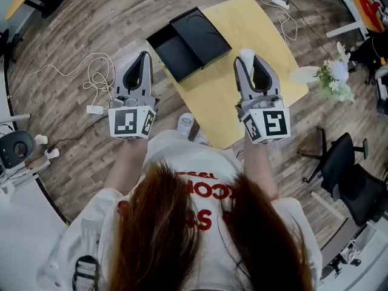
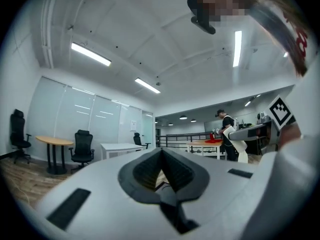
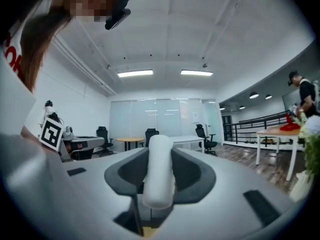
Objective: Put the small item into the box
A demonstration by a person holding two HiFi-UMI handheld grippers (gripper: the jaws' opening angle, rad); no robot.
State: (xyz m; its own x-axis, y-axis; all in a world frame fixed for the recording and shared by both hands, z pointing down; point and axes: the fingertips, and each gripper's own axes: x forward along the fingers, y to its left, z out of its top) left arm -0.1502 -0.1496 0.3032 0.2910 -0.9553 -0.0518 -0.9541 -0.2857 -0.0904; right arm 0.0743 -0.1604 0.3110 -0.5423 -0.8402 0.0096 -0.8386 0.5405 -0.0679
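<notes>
The yellow desk (image 1: 270, 38) carries an open black box (image 1: 182, 53) on its far-left part. The left claw (image 1: 143, 56) is pinched closed, empty — the right claw (image 1: 250, 60) grips the small white item (image 1: 246, 54), held right of the box.

- Left hand-held gripper (image 1: 143, 56) is held level, pointing away from the body, on the left side of the scene; its jaws meet at the tips, with only a hollow between the dark pads and nothing in it
- Right hand-held gripper (image 1: 248, 59) is held level on the right, about as far out as the left one; its jaws are clamped on a small white item (image 3: 159, 174), which stands upright between the pads and pokes above them
- Both forearms reach forward from the torso, roughly parallel and well apart; each marker cube sits at the near end of its gripper
</notes>
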